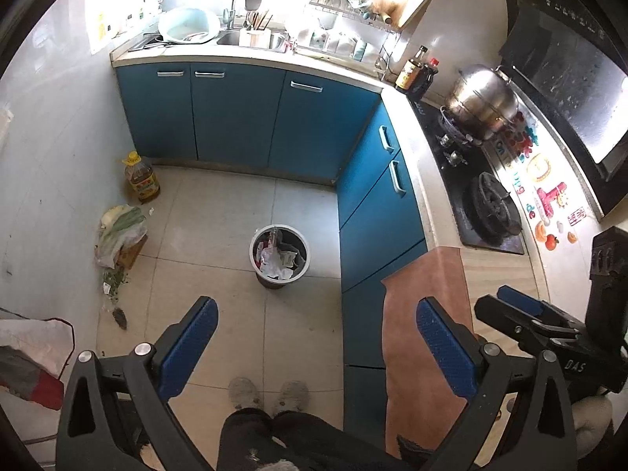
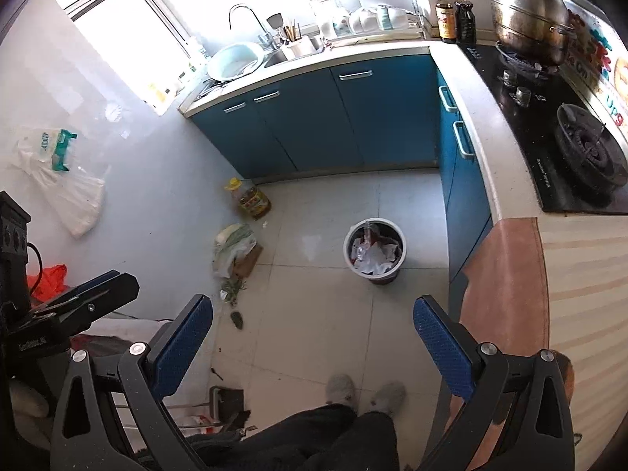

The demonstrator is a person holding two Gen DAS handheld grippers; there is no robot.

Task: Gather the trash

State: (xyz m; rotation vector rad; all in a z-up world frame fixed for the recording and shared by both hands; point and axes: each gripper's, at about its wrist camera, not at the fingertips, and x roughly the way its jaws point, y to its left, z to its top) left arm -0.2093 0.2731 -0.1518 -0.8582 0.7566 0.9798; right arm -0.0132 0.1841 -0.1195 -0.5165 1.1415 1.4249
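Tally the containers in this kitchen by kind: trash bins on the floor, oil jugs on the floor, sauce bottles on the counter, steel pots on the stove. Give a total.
Trash bin: 1
Oil jug: 1
Sauce bottles: 2
Steel pot: 1
Total: 5

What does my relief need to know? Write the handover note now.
Left gripper: open, empty. Right gripper: open, empty.
Trash bin stands on the floor tiles by the blue cabinets, already holding paper and wrappers.
Left to pick up, along the left wall: green vegetable scraps, a dark clump nearer the person's feet, and a small white scrap beside the cooking oil bottle.
The plastic bag of vegetables rests on a cardboard piece; whether it is trash is unclear.
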